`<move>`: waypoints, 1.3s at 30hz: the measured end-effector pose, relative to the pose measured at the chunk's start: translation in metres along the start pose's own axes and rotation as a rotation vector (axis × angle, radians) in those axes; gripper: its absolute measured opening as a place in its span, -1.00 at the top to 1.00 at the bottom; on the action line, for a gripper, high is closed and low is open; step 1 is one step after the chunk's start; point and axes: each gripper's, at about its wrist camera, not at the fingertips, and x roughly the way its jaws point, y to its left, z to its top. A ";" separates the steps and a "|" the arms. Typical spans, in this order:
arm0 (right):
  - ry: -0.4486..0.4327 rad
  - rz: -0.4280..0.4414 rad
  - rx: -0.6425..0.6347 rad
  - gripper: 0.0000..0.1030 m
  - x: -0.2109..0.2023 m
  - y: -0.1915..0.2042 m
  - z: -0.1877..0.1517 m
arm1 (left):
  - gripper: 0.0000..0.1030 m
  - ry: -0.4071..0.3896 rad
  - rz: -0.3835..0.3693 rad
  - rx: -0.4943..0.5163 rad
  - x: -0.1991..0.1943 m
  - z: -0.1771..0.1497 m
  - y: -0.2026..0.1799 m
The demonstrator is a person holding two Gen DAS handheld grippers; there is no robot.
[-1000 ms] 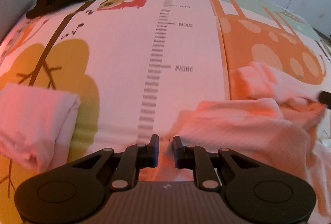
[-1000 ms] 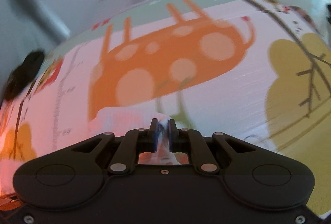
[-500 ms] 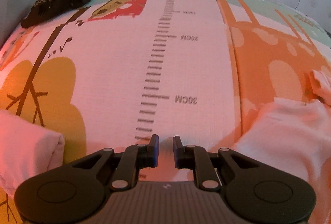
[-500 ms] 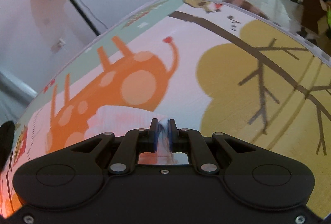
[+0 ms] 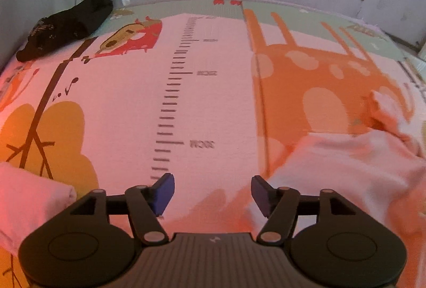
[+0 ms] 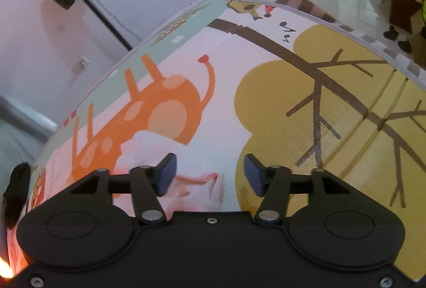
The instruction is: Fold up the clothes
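On the printed play mat (image 5: 127, 91), the pink garment (image 5: 354, 168) lies spread toward its right edge; the left gripper (image 5: 213, 190) is opening beside the cloth, nothing between its jaws; the right gripper (image 6: 210, 172) is opening above the cloth, gripping nothing; a folded pink piece (image 5: 29, 197) lies near the left edge.

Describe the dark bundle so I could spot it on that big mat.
Start at the cartoon play mat and follow its brown tree trunk to the far left corner. There lies the black garment, crumpled at the mat's edge. It is the only dark cloth; the others are pale pink.
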 end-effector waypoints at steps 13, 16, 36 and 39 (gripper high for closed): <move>0.139 0.024 -0.175 -0.19 -0.075 -0.025 -0.048 | -0.30 0.044 -0.124 0.143 -0.045 -0.090 -0.043; 0.169 0.018 -0.220 -0.20 -0.089 -0.035 -0.060 | -0.30 0.059 -0.138 0.144 -0.053 -0.112 -0.052; 0.342 -0.080 -0.370 -0.30 -0.113 -0.120 -0.114 | -0.39 0.150 -0.147 0.181 -0.063 -0.225 -0.121; 0.357 -0.072 -0.356 -0.30 -0.109 -0.127 -0.119 | -0.45 0.135 -0.147 0.169 -0.063 -0.227 -0.124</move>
